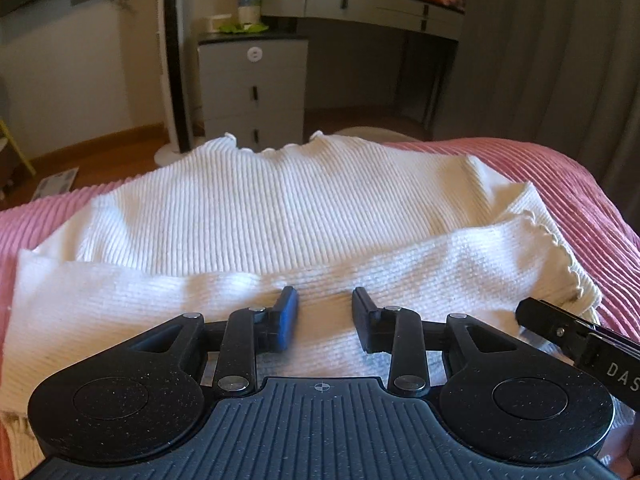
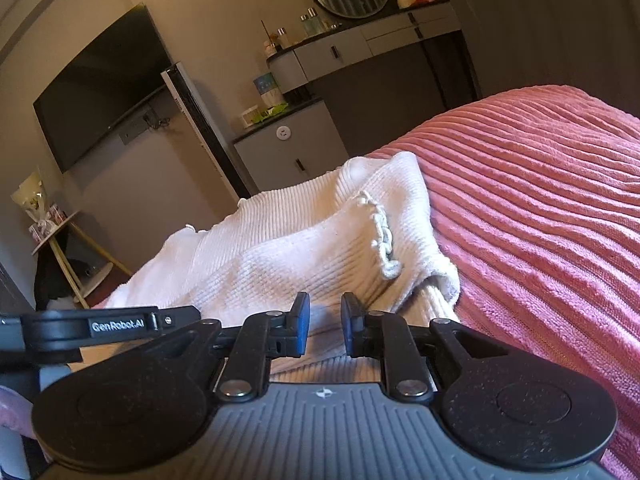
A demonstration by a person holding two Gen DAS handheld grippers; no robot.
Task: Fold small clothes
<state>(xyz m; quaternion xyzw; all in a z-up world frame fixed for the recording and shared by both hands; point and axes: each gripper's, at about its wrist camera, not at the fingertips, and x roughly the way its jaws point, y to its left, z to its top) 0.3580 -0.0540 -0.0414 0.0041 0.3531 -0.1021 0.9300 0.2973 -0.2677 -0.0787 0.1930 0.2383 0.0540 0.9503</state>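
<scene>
Lying on pink bedspread, white ribbed top has sleeve folded across. Left gripper and right gripper both spread, empty, over near edge; scalloped cuff rightward.

The left tongs point forward and level with their fingers spread apart and nothing gripped between them, while the right tongs, just beside them and tilted, show a narrower gap, likewise holding nothing.
</scene>
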